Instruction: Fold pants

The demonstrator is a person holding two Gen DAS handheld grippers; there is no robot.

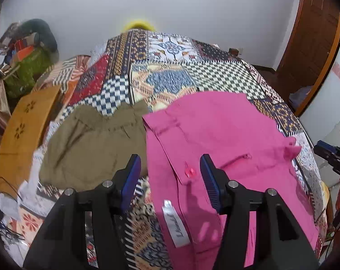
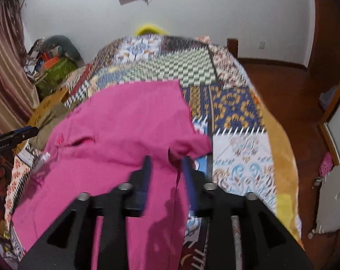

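Pink pants (image 1: 215, 130) lie folded on a bed with a patchwork cover (image 1: 170, 74); their waistband, a pink button and a white label (image 1: 174, 222) face me. My left gripper (image 1: 170, 159) hovers above the waistband edge, open, with nothing gripped between its blue pads. In the right wrist view the pink pants (image 2: 129, 123) spread across the bed's near half. My right gripper (image 2: 166, 160) stands open over their right edge. A raised corner of pink cloth sits loosely between its fingers, and the pads do not press on it.
An olive garment (image 1: 91, 146) lies left of the pants, touching them, with a mustard cloth (image 1: 23, 135) beyond it. Bags and clutter (image 1: 28, 72) are piled by the left wall. Wooden floor (image 2: 282, 85) and a pink shoe (image 2: 326, 166) lie to the bed's right.
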